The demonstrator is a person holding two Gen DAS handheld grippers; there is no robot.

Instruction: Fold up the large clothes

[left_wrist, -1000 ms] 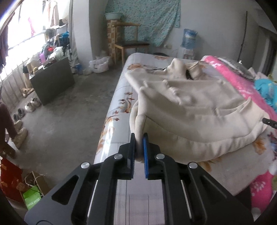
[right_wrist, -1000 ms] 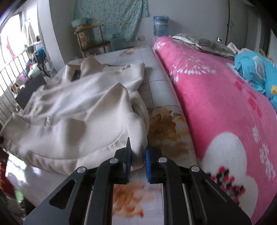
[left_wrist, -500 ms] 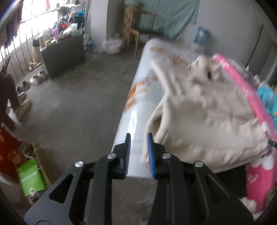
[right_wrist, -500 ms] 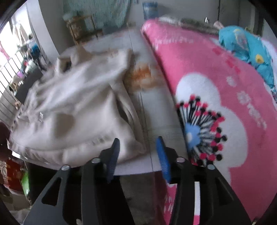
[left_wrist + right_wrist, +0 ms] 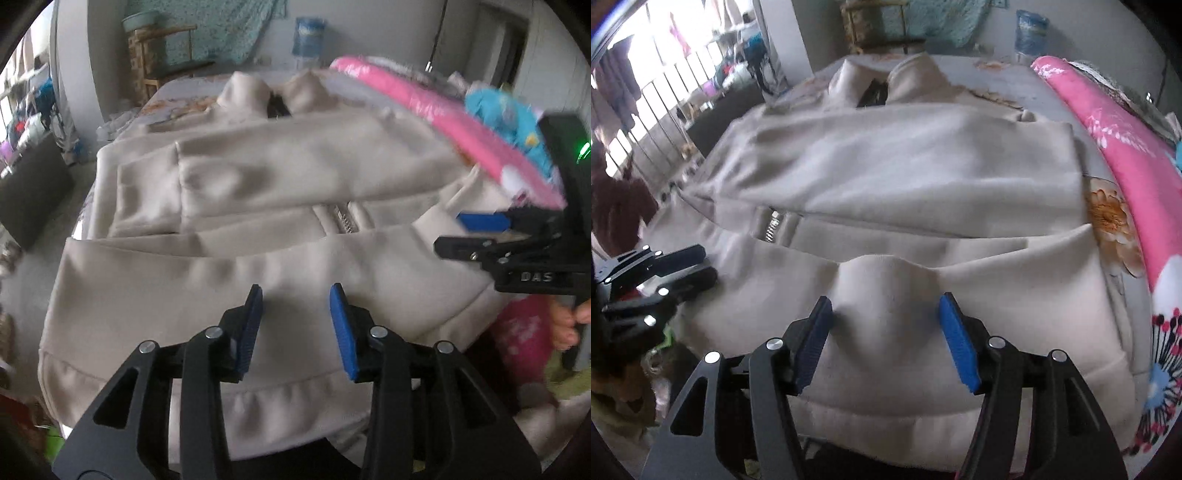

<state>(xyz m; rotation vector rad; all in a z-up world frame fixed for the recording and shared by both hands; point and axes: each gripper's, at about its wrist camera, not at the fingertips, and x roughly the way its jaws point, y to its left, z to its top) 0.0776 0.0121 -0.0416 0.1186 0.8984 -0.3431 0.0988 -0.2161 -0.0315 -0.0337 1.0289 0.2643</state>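
On the bed [image 5: 1052,96] lies the big cream jacket [image 5: 258,177], spread flat with its collar at the far end and its hem at the near edge. Beside the jacket is a pink blanket [image 5: 1126,147]. Over the hem, the left gripper [image 5: 295,325] has its blue pads apart and its jaws are opening; cloth lies under them, not pinched. The right gripper [image 5: 886,339] is spread wide around a soft bump of jacket, not squeezing it. Its side reads "DAS" in the left view.
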